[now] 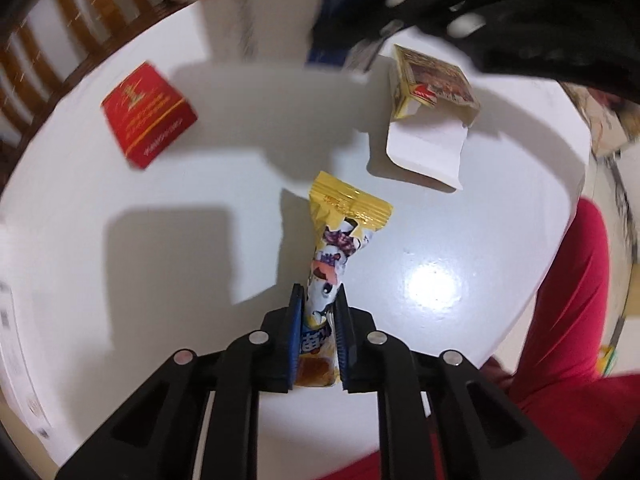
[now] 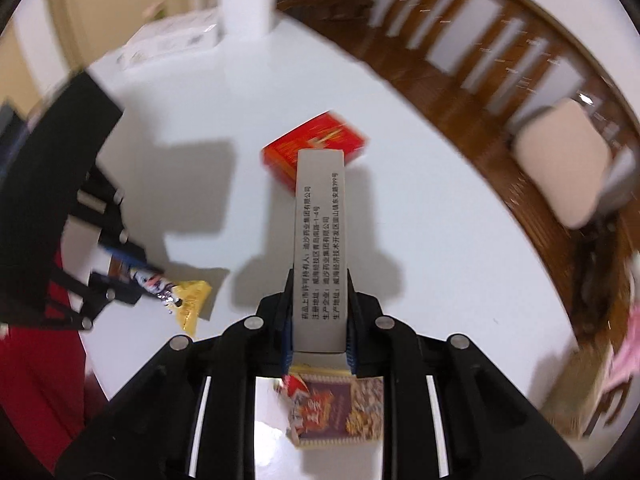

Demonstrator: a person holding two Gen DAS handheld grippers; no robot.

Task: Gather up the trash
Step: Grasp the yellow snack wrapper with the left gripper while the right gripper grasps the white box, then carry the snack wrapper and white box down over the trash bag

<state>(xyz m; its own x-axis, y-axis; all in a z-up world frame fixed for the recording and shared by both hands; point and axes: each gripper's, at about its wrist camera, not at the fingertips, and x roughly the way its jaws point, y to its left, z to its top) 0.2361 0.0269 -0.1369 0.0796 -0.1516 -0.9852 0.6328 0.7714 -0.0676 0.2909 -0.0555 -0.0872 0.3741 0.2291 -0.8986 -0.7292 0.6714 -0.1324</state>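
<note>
White round table (image 1: 120,248), wooden chairs (image 2: 500,52) along upper frame edges. Left gripper (image 1: 318,300) aimed straight down, clamped tight on snack wrapper (image 1: 344,220) at lower centre. Right gripper (image 2: 318,292) tilted downward, squeezed onto white carton (image 2: 320,240) at centre frame. Red box (image 1: 148,114) upper left; opened yellow box (image 1: 432,92) upper right, contents unclear.

Blurred right tongs (image 1: 362,62), red box (image 2: 316,148)
</note>
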